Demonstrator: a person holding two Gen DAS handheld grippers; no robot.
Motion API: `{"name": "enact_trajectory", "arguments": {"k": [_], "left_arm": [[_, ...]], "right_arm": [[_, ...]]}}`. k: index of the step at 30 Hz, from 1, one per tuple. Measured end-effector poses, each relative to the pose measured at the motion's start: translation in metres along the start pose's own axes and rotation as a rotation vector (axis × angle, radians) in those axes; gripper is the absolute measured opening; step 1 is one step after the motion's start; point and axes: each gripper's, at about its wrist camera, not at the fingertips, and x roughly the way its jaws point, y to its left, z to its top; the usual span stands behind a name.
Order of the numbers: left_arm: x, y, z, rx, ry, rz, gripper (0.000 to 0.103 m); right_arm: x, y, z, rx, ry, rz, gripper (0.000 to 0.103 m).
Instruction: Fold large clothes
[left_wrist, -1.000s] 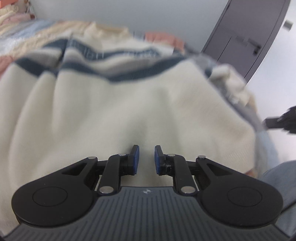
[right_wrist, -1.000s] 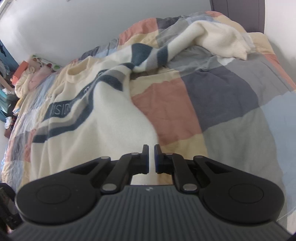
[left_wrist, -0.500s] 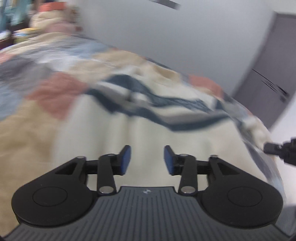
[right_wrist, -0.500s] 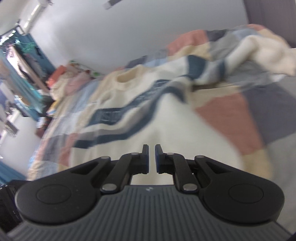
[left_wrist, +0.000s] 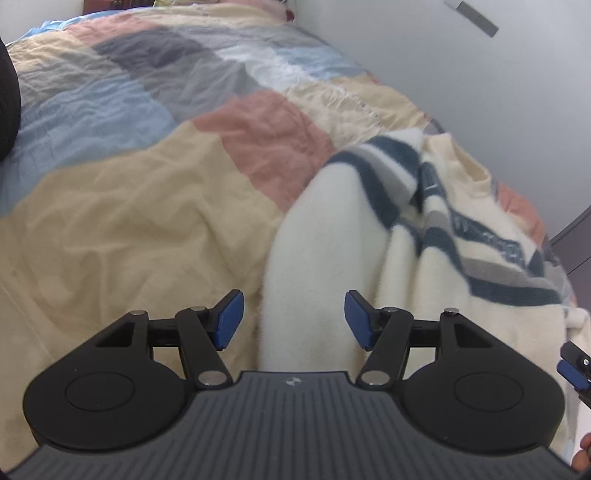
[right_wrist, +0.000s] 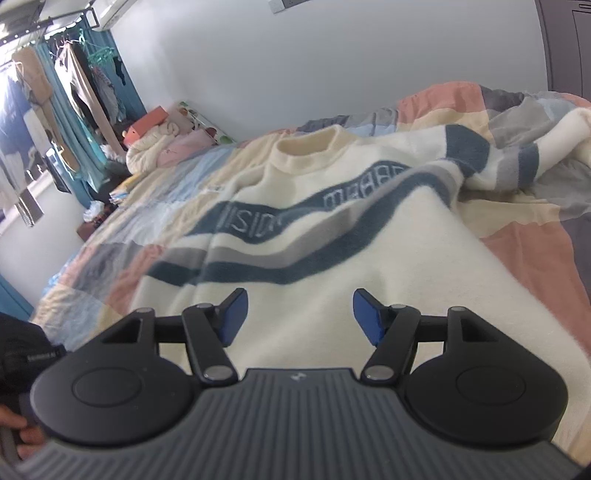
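Note:
A cream sweater with navy and grey stripes lies spread on the patchwork bed cover, neck toward the wall. Its left sleeve lies folded along the body's edge. My left gripper hovers over that sleeve's lower end, its jaws opening; the sleeve runs between the blue pads without being pressed. My right gripper stands above the sweater's lower body, jaws opening, nothing gripped. The right sleeve trails off to the far right.
The bed cover stretches wide to the left of the sweater. A pile of clothes and pillows sits at the bed's far end, by hanging garments. A grey door stands at right. The other gripper's tip shows at the right edge.
Both grippers have gone from nearly shut to wide apart. The left one swung leftward from the sweater's body to its left sleeve; the right one shifted left from the sweater's right edge onto its body.

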Motion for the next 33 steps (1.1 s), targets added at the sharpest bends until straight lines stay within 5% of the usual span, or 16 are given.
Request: {"name": "enact_trajectory", "arguments": {"k": [8,12,13,18,26,33], "left_arm": [[0.033,0.000,0.002,0.022,0.007,0.049,0.065],[0.031,-0.002,0.004,0.018,-0.018,-0.005,0.014],[0.028,-0.004,0.005,0.023,-0.040,-0.003,0.010],[0.003,0.010,0.021,-0.068,-0.175,-0.009,0.009],[0.001,0.032,0.106,-0.087,-0.339,0.130,0.009],[0.078,0.072,0.127,0.001,-0.196,0.306,0.010]], "right_arm": [[0.039,-0.008,-0.013,0.083,0.072,0.059,0.066],[0.053,-0.002,-0.017,0.069,0.105,0.069,0.066],[0.053,-0.003,-0.018,0.071,0.107,0.066,0.066],[0.055,-0.012,-0.020,0.118,0.114,0.054,0.066],[0.056,-0.007,-0.021,0.075,0.108,0.053,0.066],[0.063,-0.006,-0.021,0.066,0.118,0.028,0.066]]}}
